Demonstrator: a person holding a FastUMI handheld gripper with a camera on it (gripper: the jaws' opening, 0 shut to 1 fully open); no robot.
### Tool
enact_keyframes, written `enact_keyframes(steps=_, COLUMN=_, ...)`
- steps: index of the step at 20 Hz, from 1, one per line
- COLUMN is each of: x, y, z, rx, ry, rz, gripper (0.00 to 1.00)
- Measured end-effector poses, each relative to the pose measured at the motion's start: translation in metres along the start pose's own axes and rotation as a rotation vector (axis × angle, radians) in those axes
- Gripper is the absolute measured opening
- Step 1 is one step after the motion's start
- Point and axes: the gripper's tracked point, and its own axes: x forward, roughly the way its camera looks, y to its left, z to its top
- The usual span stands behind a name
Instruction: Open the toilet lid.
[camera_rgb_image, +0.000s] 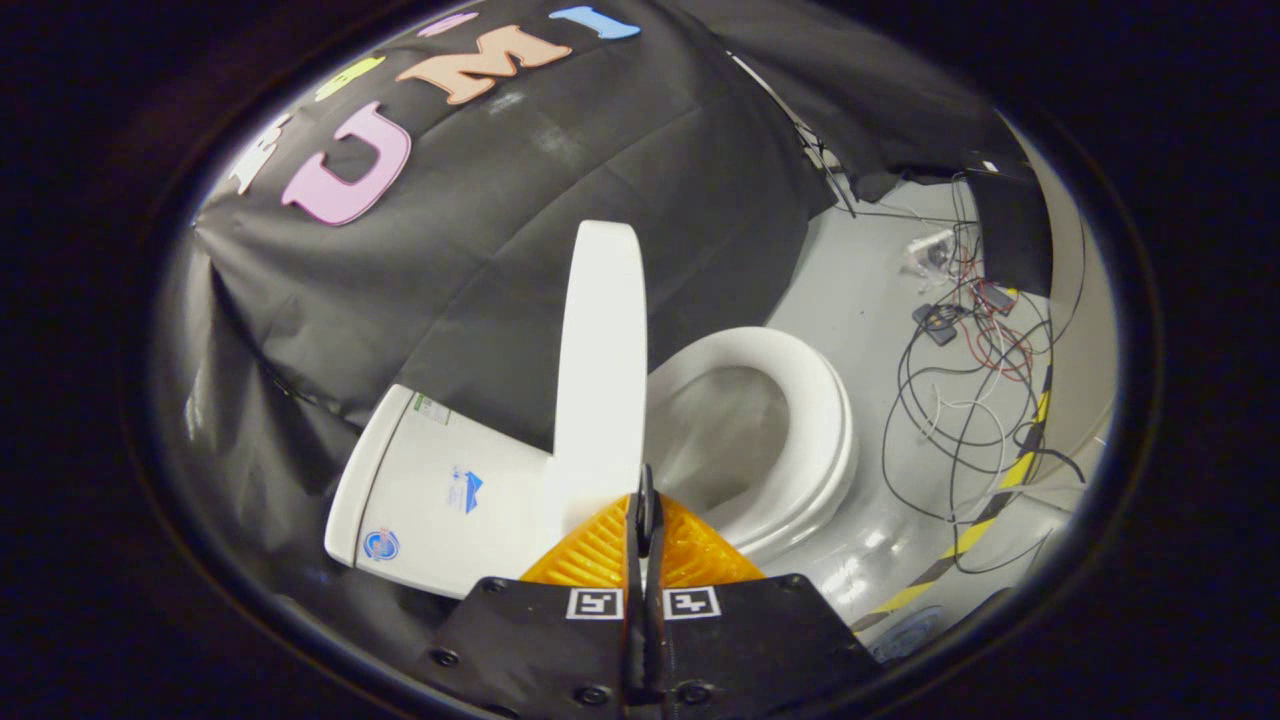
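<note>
The white toilet lid (600, 360) stands raised, seen edge-on, between the tank (430, 490) and the seat. The white seat ring (815, 430) lies down around the bowl's grey inside (725, 435). My gripper (645, 500) is shut, its two fingers pressed together with nothing between them. The fingertips sit right at the lid's near edge, on the bowl side; I cannot tell whether they touch it.
Black cloth hangs behind the tank and the lid. On the grey floor beyond the seat lie tangled black, white and red cables (965, 400) with small boxes. A yellow-and-black striped tape line (975, 525) runs across the floor.
</note>
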Motion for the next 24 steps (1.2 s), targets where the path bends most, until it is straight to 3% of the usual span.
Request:
enact_keyframes(steps=16, x=-0.014, y=0.045, z=0.005, rx=-0.096, ry=-0.026, rz=0.013, gripper=0.00)
enact_keyframes(steps=24, x=-0.022, y=0.077, z=0.005, rx=-0.203, ry=-0.038, rz=0.017, gripper=0.00)
